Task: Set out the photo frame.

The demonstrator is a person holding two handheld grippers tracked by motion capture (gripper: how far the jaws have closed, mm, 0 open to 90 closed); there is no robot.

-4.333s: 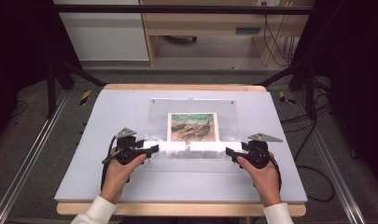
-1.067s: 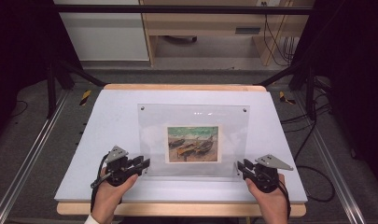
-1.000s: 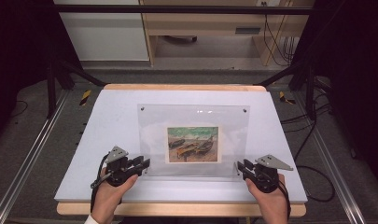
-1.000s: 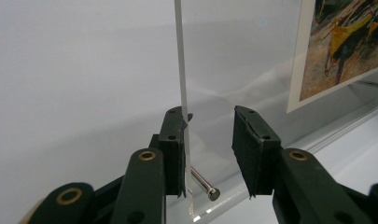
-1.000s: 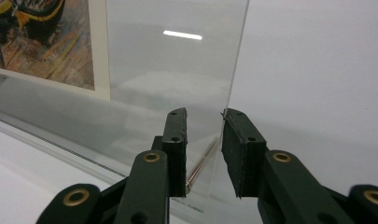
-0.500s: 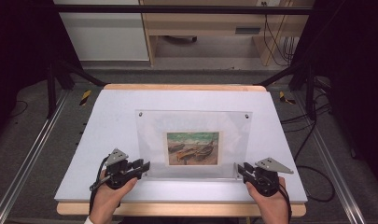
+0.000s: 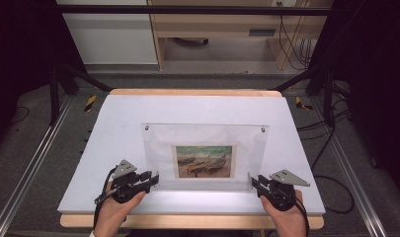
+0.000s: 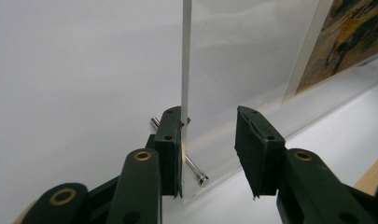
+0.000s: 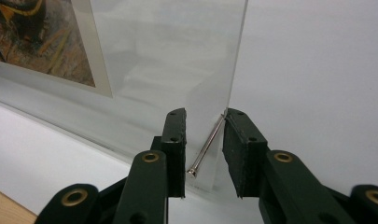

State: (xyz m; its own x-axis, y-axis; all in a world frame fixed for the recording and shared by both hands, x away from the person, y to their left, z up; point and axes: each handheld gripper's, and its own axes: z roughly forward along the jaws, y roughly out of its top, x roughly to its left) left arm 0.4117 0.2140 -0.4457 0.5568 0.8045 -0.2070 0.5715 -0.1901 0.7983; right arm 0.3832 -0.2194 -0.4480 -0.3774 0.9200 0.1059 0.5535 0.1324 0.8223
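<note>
Two grippers sit at the near bottom corners of a clear picture frame [image 7: 205,154] standing upright on the white table [image 7: 113,123], its print [image 7: 204,161] facing the person. Left gripper [image 7: 154,178]: jaws apart, one pad touching the frame's edge, the other pad clear of it; a metal pin [image 8: 191,163] pokes through the panel between them. Right gripper [image 7: 254,181]: jaws apart astride the opposite corner, its pin [image 9: 206,147] between the pads, one pad just at the edge, no squeeze evident. Judged step: letting go after standing the frame up. Next move calls for widening both jaws evenly and backing straight off without nudging the frame, which could tip.
</note>
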